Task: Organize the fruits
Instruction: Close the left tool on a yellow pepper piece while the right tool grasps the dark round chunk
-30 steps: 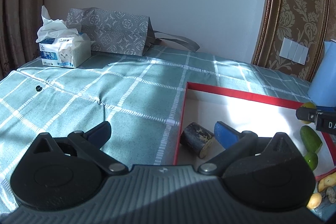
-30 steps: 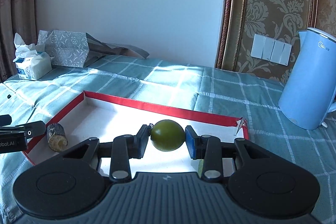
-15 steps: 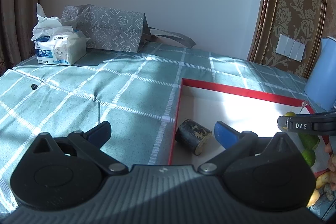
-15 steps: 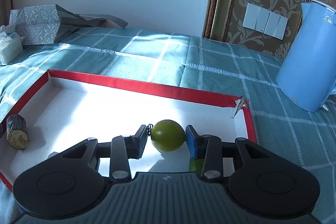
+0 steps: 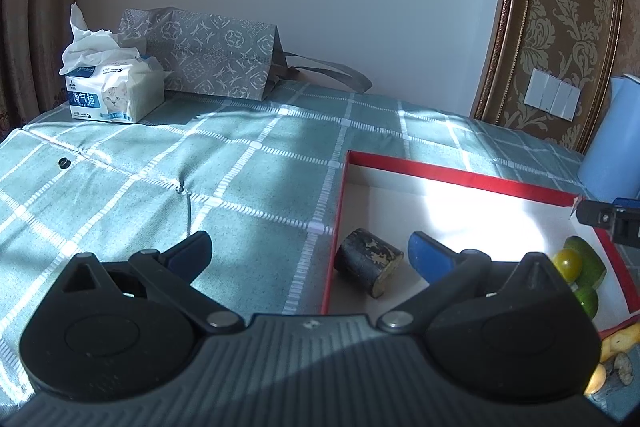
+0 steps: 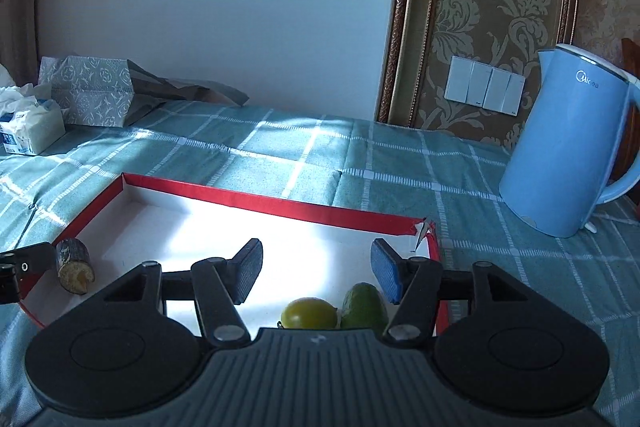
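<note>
While kettle [image 6: 564, 147] shows whole rightside, leftside adds yellow fruits [image 5: 618, 343].

blue kettle [image 6: 560, 155], tissue pack [image 5: 116, 95], patterned paper bag [image 5: 212, 59] on checked tablecloth [image 5: 240, 163]

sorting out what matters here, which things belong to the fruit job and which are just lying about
Job:
red-edged tray
round green fruit
oblong green fruit
dark cut piece
yellow pieces outside the tray

Lying about:
blue kettle
tissue pack
patterned paper bag
</note>
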Available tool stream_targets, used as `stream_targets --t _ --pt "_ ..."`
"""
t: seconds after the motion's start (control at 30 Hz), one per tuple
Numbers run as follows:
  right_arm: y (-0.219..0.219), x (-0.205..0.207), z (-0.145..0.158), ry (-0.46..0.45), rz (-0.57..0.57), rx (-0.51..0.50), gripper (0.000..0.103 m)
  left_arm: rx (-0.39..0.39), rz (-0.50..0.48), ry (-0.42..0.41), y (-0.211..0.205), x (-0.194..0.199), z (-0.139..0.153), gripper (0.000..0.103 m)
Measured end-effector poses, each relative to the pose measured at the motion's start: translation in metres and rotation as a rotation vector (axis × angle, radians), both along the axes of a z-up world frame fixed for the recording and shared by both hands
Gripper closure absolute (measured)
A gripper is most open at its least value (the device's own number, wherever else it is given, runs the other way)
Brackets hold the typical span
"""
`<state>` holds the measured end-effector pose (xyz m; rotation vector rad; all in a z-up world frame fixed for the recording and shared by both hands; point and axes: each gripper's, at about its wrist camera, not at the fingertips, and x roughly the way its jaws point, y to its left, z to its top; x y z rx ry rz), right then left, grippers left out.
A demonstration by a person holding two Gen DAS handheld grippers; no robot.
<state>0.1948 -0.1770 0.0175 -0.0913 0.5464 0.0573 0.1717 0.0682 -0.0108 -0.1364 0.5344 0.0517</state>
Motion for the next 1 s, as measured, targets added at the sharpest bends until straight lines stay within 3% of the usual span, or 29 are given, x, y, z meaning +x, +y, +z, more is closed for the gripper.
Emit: stream_targets --t 0.27,0.37,0.43,0.63,0.87,1.0 --pt "-0.035 -0.099 0.016 -0.09 -0.023 0.032 0.044 0.031 -0.046 -0.042 -0.013 -0.01 0.006 0.0" --pt "-0.042 -0.131 0.013 -0.124 -0.045 0.003 0.043 0.014 -0.116 -0.029 -0.019 -0.028 0.01 0.0" --pt "-0.05 -0.147 0.009 -0.133 -0.071 0.037 0.039 0.0 -0.166 -0.002 -0.026 -0.043 0.011 0.0" --pt "-0.064 -0.167 -0.012 -0.107 -0.093 0.156 0.039 0.113 -0.279 -0.004 -0.074 -0.103 0.01 0.0" --pt "-0.07 -0.177 -0.021 -0.098 -0.078 0.2 0.039 0.287 -0.268 0.007 -0.128 -0.125 -0.016 0.0" --pt "-0.071 -0.181 -0.024 -0.097 -0.053 0.201 0.039 0.276 -0.286 0.027 -0.136 -0.125 -0.021 0.0"
